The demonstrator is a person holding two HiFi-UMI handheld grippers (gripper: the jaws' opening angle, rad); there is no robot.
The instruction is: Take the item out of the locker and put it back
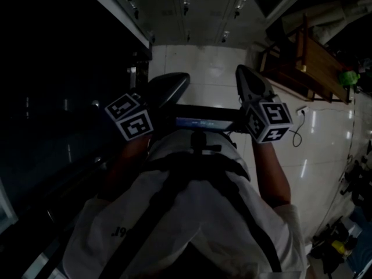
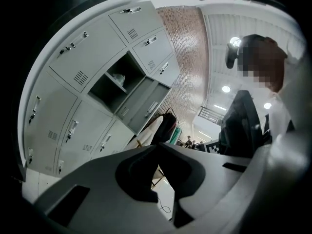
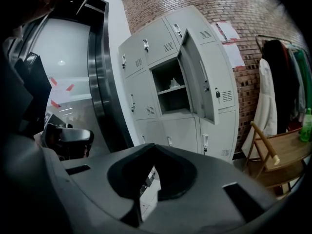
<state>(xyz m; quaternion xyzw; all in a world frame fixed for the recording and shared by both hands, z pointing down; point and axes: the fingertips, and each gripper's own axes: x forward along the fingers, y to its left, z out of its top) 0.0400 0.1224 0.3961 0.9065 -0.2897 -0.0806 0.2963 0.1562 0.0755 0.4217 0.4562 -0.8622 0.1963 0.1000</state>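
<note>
Well ahead of the right gripper point(image 3: 155, 146), the item point(image 3: 174, 83) is seen inside the open locker point(image 3: 139, 87). That gripper and the left gripper point(image 2: 157, 145) are pressed together, empty; unless spread, the item could be shoved back.

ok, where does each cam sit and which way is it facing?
Head view: on the head, facing steeply down at the floor; shows the torso, left gripper and right gripper.
Left gripper view: on the left gripper, tilted, facing the lockers; shows its shut jaws and the person's head.
Right gripper view: on the right gripper, upright, facing the lockers; shows its shut jaws.
Shared: both gripper views see the open locker.
</note>
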